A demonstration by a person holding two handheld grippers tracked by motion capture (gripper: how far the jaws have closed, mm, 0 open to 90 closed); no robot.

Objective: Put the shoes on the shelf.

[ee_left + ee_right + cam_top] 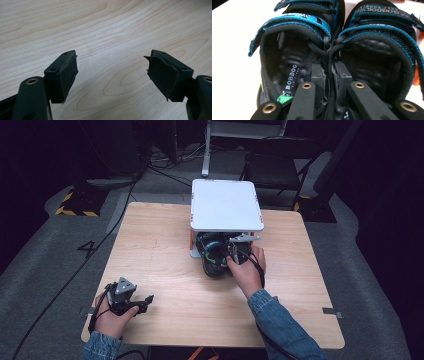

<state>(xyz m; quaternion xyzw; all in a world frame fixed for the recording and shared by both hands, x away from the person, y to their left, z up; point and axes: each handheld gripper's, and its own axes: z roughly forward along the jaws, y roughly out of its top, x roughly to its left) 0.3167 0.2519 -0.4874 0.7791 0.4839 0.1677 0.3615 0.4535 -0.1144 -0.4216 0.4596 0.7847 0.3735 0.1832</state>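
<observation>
The pair of shoes (332, 50) is sitting at the front of the white rack's (226, 205) lower shelf, heels toward the person. The right gripper (331, 75) is pinching both inner heel walls together. The left gripper (112, 72) is resting spread apart above the table (165, 245). One wall may be slipping out, because the grip is thin.

- Pair of shoes (329, 47): black with teal strap edging, side by side, inner heel walls touching.
- Position: under the white shelf, toward the table's far edge, heels protruding.
</observation>
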